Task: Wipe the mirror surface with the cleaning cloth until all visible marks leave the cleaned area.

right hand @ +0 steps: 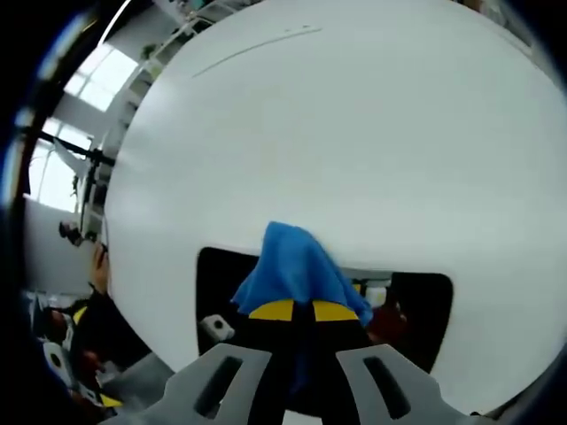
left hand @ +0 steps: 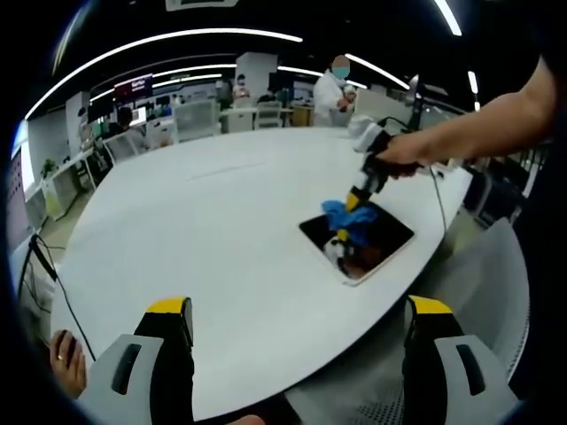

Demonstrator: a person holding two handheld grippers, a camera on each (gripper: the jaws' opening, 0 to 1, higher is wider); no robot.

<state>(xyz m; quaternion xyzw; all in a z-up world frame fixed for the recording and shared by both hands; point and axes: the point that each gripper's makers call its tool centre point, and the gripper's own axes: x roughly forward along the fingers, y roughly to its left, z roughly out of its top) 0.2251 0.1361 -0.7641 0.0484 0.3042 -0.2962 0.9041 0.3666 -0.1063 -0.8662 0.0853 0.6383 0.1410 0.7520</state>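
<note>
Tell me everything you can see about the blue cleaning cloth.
The cleaning cloth is bright blue, soft fabric, bunched into a peaked bundle. The right gripper is shut on it, its yellow-tipped jaws pinching the lower folds. In the left gripper view the cloth hangs below that gripper and presses onto the mirror, a dark rounded rectangle lying flat near the edge of the white table. Nothing else touches it.

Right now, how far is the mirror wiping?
In hand: the right gripper is shut on the blue cloth, pressing it on the mirror. The left gripper waits open over the white table. Whether marks remain, I cannot tell.
</note>
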